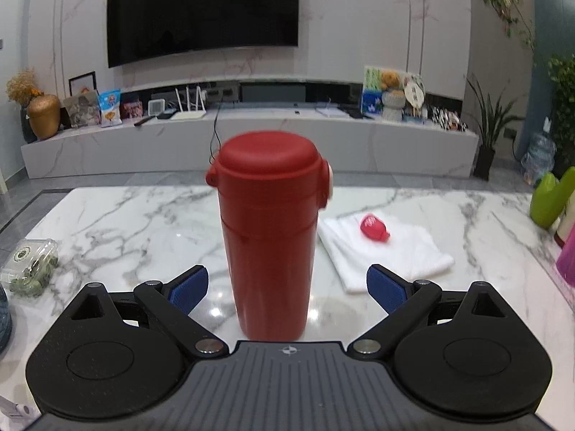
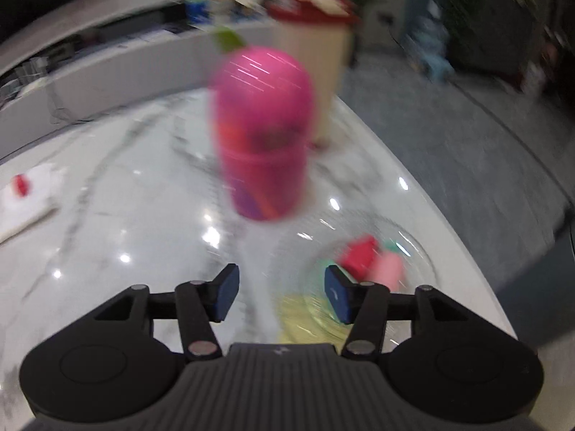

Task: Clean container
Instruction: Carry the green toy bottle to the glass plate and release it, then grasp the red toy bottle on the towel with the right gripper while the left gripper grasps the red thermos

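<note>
Nearest the left wrist camera, the left tool (image 1: pixel 286 289) stands wide open, its blue pads either side of a red bottle (image 1: pixel 268 237) without touching it. That bottle stands upright with its lid on at the frame's centre, on the marble tabletop (image 1: pixel 143 222). Right of it lies a folded white cloth (image 1: pixel 391 251) with a small red object (image 1: pixel 373 232) on top. A clear plastic box (image 1: pixel 30 265) sits at lower left. In the blurred right wrist view, the right tool (image 2: pixel 281 296) is open too, holding nothing. A pink container (image 2: pixel 264 133) stands upright at centre, and a glass bowl (image 2: pixel 413 251) sits at lower right.
</note>
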